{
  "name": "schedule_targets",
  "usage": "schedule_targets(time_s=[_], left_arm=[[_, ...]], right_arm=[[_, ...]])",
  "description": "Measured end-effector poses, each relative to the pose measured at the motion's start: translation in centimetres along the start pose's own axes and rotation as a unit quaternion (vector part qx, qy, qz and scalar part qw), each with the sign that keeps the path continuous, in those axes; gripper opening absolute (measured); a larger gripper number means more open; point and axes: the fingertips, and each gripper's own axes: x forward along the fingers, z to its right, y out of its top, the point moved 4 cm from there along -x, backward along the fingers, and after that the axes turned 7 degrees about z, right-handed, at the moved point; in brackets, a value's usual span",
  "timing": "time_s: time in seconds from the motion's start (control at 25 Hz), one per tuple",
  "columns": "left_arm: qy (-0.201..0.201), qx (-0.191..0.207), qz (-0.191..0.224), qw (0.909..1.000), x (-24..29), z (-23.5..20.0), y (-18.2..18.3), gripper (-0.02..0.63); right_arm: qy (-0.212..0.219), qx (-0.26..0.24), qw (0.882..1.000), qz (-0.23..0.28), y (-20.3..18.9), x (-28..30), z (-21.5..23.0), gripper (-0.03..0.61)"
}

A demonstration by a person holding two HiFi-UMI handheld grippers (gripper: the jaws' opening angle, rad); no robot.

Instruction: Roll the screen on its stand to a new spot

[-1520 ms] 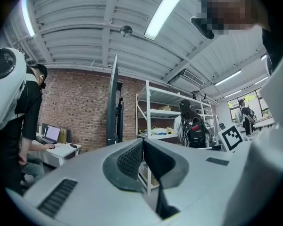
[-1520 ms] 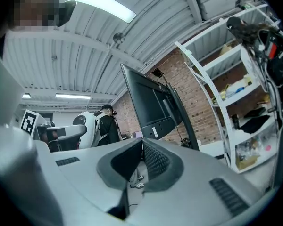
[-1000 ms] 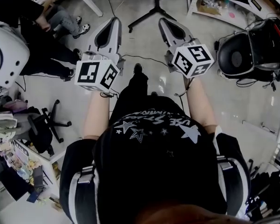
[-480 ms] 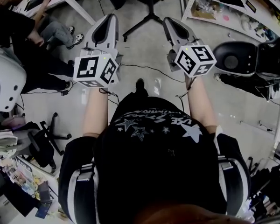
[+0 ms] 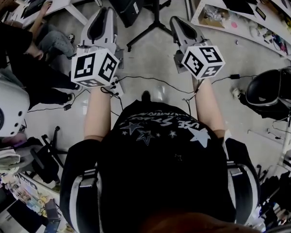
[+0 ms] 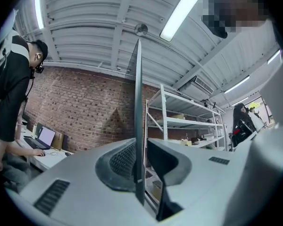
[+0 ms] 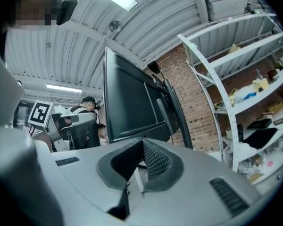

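The black screen (image 5: pixel 128 1) stands on a stand with splayed legs (image 5: pixel 157 21) at the top of the head view. My left gripper (image 5: pixel 103 11) reaches up to its left side. In the left gripper view the screen (image 6: pixel 138 79) shows edge-on as a thin upright line. It runs down into the narrow gap of the left gripper (image 6: pixel 142 142). The jaws are opening, with the edge close to the left pad (image 6: pixel 122 159) and daylight on its right. My right gripper (image 5: pixel 177 21) points at the stand. In its own view the screen (image 7: pixel 129 102) fills the middle beyond the right gripper (image 7: pixel 142 140), whose tips meet with nothing between them.
A seated person (image 5: pixel 34 38) works at a desk at the upper left. A white round machine (image 5: pixel 5 106) and an office chair (image 5: pixel 43 154) stand to the left. White shelves (image 5: pixel 233 8) line the upper right, with a black bulky device (image 5: pixel 276 91) below them. Cables (image 5: pixel 150 79) cross the floor.
I have walked forward. The screen and its stand have come nearer at the top, both grippers now reach up to them, and the black device has slid off to the right.
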Motion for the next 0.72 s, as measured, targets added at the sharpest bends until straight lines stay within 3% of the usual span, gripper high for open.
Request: schedule_targets(time_s=[0.24,0.36,0.72], left_arm=[[-0.032,0.005,-0.005,0.9995,2.6,-0.6,-0.6,0.228],[-0.049,0.0,-0.001,0.9988,3.8,-0.9,-0.7,0.286],[-0.071,0.004,0.0,0.9974,8.2,-2.0,-0.1,0.305]], right_arm=[[-0.008,-0.001,1.0,0.002,0.0,2.6,0.9,0.007],[-0.011,-0.002,1.0,0.002,-0.2,3.7,0.8,0.008],[-0.021,-0.013,1.0,0.0,-0.4,6.5,1.1,0.008]])
